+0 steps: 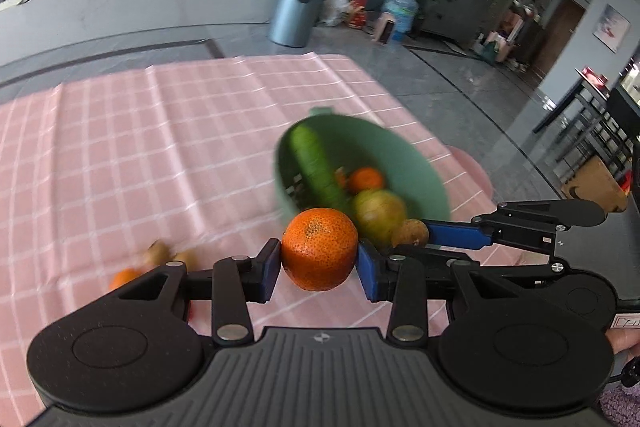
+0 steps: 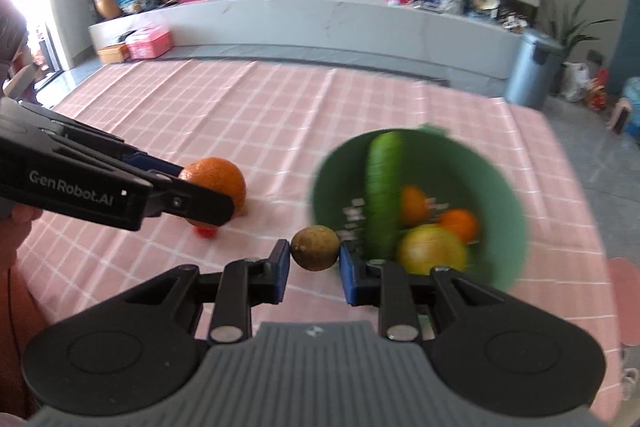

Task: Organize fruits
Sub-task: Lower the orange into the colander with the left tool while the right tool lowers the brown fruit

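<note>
My left gripper (image 1: 319, 263) is shut on an orange mandarin (image 1: 319, 249), held above the pink checked tablecloth just left of the green bowl (image 1: 420, 163). My right gripper (image 2: 315, 259) is shut on a small brown round fruit (image 2: 315, 247), close to the bowl's (image 2: 512, 195) near left rim. The bowl holds a cucumber (image 2: 382, 195), a yellow-green apple (image 2: 432, 253) and two small oranges (image 2: 460, 223). The left gripper and its mandarin (image 2: 218, 179) show in the right wrist view; the right gripper's finger and brown fruit (image 1: 410, 233) show in the left wrist view.
A piece of ginger (image 1: 158, 251) and a small orange (image 1: 124, 277) lie on the cloth at the near left. A small red thing (image 2: 205, 231) lies under the left gripper. The table's far edge (image 1: 240, 61) and right edge drop to a grey floor with a metal bin (image 1: 294, 9).
</note>
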Tool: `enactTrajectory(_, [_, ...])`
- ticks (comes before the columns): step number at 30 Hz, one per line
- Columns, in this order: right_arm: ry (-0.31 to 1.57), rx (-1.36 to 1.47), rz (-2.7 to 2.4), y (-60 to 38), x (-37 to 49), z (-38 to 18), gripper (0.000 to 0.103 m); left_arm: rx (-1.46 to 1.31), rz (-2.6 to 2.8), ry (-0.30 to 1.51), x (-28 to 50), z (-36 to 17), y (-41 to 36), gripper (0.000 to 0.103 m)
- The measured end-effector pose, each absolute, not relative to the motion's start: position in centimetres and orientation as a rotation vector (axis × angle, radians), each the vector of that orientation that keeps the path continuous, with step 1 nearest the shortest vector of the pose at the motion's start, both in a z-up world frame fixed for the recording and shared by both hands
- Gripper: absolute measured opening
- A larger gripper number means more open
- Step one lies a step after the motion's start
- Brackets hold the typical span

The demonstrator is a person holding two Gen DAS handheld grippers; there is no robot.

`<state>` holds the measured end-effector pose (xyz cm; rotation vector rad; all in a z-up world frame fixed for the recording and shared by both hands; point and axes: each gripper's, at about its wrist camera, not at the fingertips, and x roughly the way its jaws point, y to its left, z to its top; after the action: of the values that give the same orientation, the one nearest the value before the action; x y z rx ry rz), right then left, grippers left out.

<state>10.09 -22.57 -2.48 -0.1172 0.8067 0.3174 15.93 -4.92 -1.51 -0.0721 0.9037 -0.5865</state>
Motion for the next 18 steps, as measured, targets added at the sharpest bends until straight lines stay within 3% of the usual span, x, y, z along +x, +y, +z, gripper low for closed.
enactTrajectory(18, [0.954,0.036,0.258,-27.9,14.4,-5.5,0.022,0.134,-0.638,1.091,21.1,-5.5,-12.4,0.045])
